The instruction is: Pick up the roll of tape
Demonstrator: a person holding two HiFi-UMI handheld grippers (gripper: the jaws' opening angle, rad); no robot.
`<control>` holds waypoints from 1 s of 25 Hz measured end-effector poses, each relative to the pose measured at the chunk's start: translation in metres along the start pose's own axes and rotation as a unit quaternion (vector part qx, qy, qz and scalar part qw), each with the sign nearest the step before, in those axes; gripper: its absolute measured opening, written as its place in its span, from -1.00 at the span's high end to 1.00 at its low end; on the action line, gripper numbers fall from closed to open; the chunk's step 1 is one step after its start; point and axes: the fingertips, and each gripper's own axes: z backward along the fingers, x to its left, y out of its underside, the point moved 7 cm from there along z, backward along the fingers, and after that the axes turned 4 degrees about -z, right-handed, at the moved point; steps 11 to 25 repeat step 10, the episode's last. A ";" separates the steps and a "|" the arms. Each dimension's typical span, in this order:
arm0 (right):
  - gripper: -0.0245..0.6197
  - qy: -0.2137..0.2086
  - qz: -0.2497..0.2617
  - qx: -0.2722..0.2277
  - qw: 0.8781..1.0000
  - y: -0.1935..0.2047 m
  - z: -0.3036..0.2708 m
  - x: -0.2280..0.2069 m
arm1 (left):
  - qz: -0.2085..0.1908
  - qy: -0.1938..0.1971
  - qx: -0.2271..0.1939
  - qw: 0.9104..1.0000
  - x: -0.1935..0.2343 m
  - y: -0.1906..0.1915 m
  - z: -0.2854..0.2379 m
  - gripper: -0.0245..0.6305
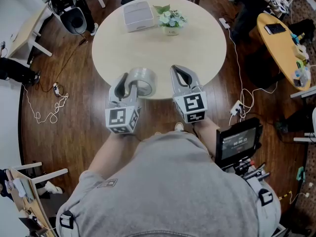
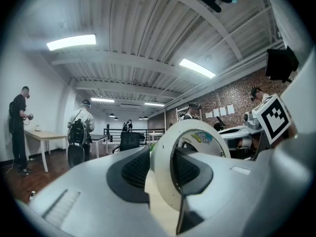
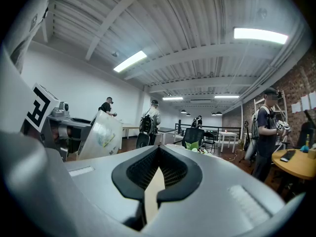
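Note:
The roll of tape, a pale translucent ring, stands on edge over the near rim of the round table. My left gripper is shut on it, one jaw inside the ring and one outside. In the left gripper view the roll of tape has its wall pinched between the dark pads, at my left gripper. My right gripper sits just right of the roll, shut and empty. In the right gripper view my right gripper has its pads meeting, and the roll of tape shows at left.
A white box and a small pot of flowers sit at the table's far side. Cables lie on the wood floor. A yellow table stands at right. A screen hangs at my right hip. People stand farther back in the room.

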 end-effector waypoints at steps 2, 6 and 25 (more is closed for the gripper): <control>0.88 0.000 0.000 0.000 1.000 0.000 -0.001 0.000 | -0.001 0.001 0.000 1.000 0.001 0.000 -0.001 0.58; 0.88 0.001 0.003 -0.003 1.000 0.000 -0.001 -0.003 | -0.001 0.002 -0.001 1.000 -0.001 0.000 -0.004 0.58; 0.88 0.001 0.002 -0.006 1.000 -0.002 -0.001 -0.005 | 0.000 0.003 -0.001 1.000 -0.004 -0.001 -0.006 0.58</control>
